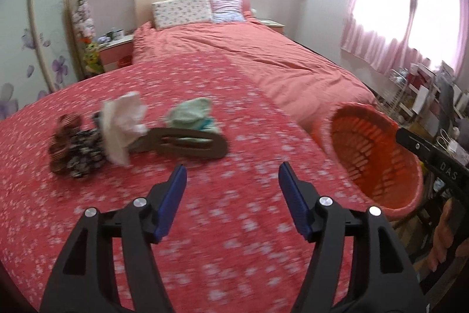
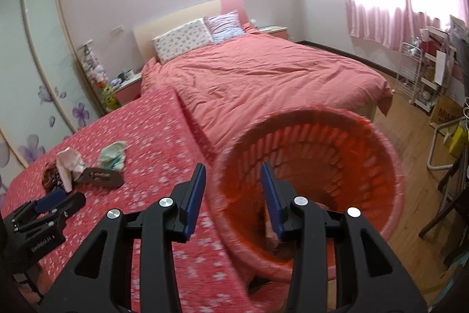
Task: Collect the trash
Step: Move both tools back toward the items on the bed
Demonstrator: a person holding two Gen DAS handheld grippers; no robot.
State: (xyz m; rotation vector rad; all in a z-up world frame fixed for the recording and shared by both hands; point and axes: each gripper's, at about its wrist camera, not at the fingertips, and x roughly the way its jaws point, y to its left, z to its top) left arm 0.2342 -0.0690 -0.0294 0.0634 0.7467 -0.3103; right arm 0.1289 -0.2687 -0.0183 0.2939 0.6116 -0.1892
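Left gripper (image 1: 232, 172), jaws apart and empty, hangs over the red flowered cloth (image 1: 205, 225). Right gripper (image 2: 233, 176), jaws apart with nothing between them, points into the orange basket (image 2: 390, 166), which stands at the cloth's right edge. Lettering: "DAS" on the right gripper's body in the left view; a blurred white label on the left gripper's body in the right view. Trash lies together beyond the left gripper: white tissue (image 1: 123, 122), pale green wad (image 1: 192, 115), dark patterned wrapper (image 1: 77, 151), brown cardboard piece (image 1: 187, 144).
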